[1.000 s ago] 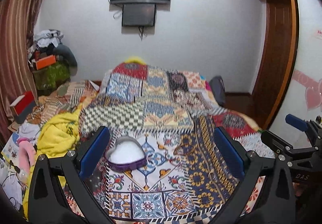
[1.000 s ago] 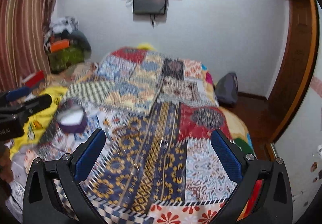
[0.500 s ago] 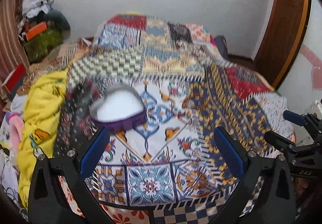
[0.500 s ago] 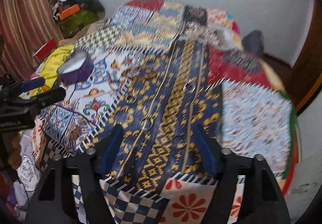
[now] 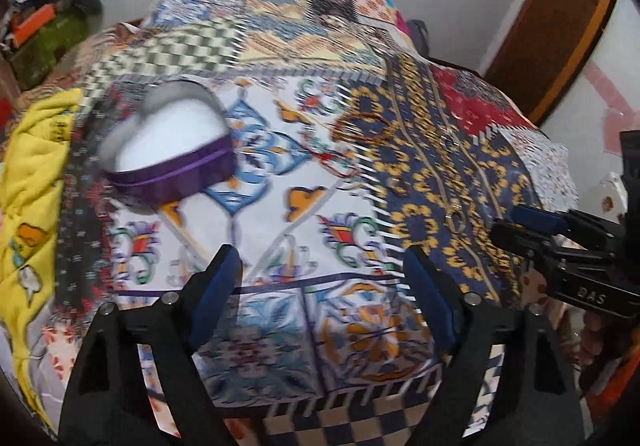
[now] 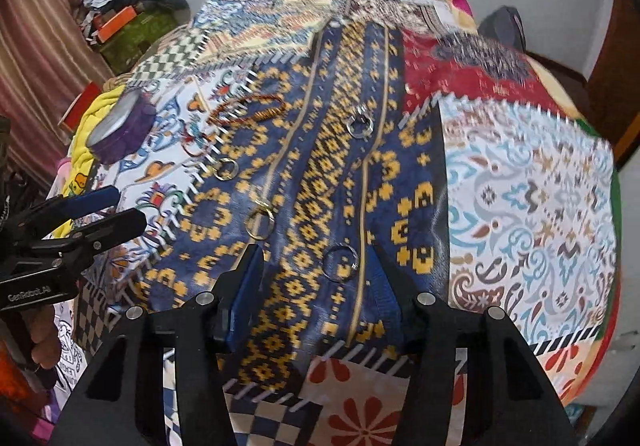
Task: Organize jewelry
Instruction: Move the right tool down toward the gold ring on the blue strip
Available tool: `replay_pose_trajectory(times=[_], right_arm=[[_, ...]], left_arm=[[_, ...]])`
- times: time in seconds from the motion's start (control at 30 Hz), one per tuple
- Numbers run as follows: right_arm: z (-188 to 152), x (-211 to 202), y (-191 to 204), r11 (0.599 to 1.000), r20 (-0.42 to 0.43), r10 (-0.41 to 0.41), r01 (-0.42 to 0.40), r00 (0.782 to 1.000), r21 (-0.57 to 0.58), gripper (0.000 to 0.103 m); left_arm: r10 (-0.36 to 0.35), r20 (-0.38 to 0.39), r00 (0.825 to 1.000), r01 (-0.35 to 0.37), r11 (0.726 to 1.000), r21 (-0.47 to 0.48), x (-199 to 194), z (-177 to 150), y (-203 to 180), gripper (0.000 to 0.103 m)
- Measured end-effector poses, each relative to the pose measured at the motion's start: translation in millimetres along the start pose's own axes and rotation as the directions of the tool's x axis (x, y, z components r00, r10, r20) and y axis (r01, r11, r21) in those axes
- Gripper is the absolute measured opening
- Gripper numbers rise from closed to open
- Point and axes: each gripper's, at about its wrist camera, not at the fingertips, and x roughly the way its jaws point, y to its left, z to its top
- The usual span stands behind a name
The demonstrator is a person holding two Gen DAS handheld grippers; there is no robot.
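Our right gripper (image 6: 320, 286) is closing around a thin ring (image 6: 340, 262) on the near blue quilt (image 6: 320, 173), not yet pinching it. It looks light, stiff and slippery, best nipped across its band. Our left gripper (image 5: 320, 278) closes empty, near the heart-shaped box (image 5: 172, 149) at far left.

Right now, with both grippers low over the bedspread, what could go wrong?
1. The right gripper is closing with nothing yet between its jaws; the silver ring just ahead lies flat on soft bedspread, so the fingers may pinch cloth instead.
2. The gold ring lies near; a sweep could nudge it.
3. The purple box is far from the rings, so a weak grip may drop one on the way.
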Motion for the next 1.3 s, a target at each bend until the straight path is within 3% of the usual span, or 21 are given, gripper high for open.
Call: replay_pose_trajectory(times=[0.07,0.3,0.4,0.53,1.1,1.3], right_arm=[[-1,5,-4,1.000,-0.018,0.016,-0.016,1.000,0.019,0.038],[0,11,-1,1.000,-0.003,-0.005,0.005,1.000,-0.003,0.031],[0,14,-2,1.000,0.016,-0.031,0.031,0.999,-0.007,0.019],[0,15,-3,1.000,0.032,-0.027,0.027,0.999,-0.009,0.018],[-5,-19,-19,0.999,0.121,0.014,-0.020,0.993,0.048,0.018],[-6,-21,-19,0.998,0.135,0.029,-0.036,0.990,0.051,0.018]], left_arm=[[-0.026,-0.008,1.000,0.026,0.999,0.018,5,2,-7,0.076],[-0.084,-0.027,0.996,0.086,0.994,0.075,14,9,-28,0.064],[-0.115,-0.058,0.992,0.119,0.990,0.080,20,10,-32,0.056],[-0.162,-0.106,0.981,0.170,0.983,0.065,30,10,-37,0.045],[-0.190,-0.163,0.968,0.210,0.970,0.119,55,19,-82,0.044],[-0.127,-0.153,0.980,0.155,0.969,0.191,66,19,-105,0.027]])
